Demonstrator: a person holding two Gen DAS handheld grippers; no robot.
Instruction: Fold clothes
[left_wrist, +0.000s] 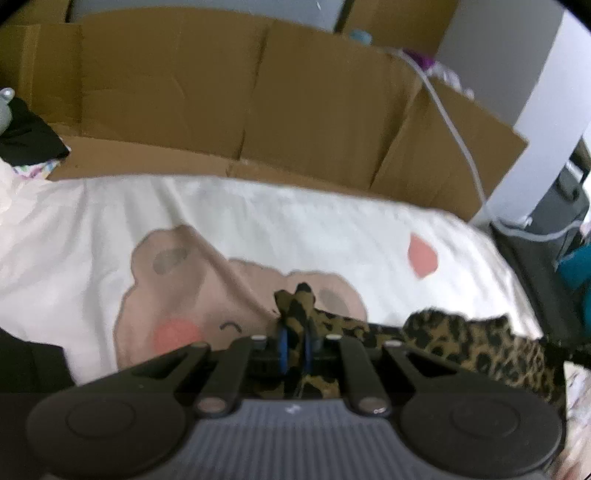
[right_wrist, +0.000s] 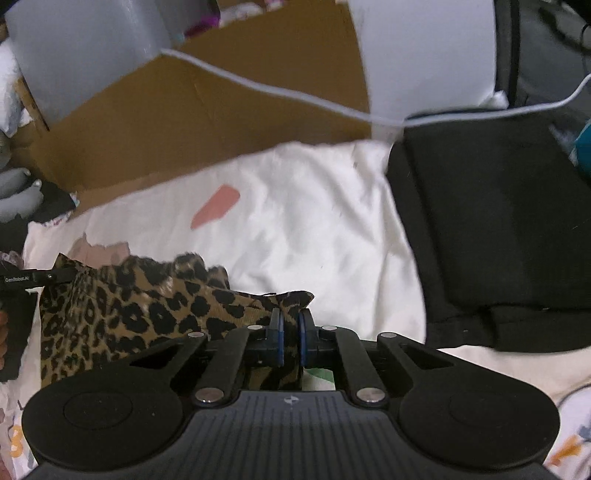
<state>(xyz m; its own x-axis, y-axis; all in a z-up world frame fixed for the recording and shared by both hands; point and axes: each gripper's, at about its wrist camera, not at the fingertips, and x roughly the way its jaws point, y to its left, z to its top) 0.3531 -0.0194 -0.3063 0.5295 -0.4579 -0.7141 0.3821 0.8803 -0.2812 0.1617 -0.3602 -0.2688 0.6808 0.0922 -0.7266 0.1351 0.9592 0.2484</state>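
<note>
Leopard-print cloth (left_wrist: 472, 343), tan with black spots, lies bunched on a white bedsheet (left_wrist: 295, 229) that carries a pale pink cartoon face with a red cheek and a small pink patch. In the left wrist view the left gripper (left_wrist: 295, 343) is clenched on one corner of that leopard-print cloth: its blue pads (left_wrist: 282, 345) press the fabric between them, and a tuft of the print sticks up just beyond the fingertips, over the cartoon face. From that pinch the cloth runs to the right side of the view, lifted into a loose ridge above the sheet. In the right wrist view the right gripper (right_wrist: 291, 338) is likewise clenched on another edge of the leopard-print cloth (right_wrist: 129, 310), blue pads (right_wrist: 279, 339) pressed onto a fold of it, with the rest of the cloth spreading to the left of the gripper. A black garment (right_wrist: 498, 229) lies folded on the bedsheet (right_wrist: 295, 221), to the right of the leopard-print cloth and apart from it. Brown cardboard (left_wrist: 221, 92) stands along the far edge of the bedsheet, and a white cable (right_wrist: 277, 88) hangs across in front of it. Both views are somewhat blurred.
</note>
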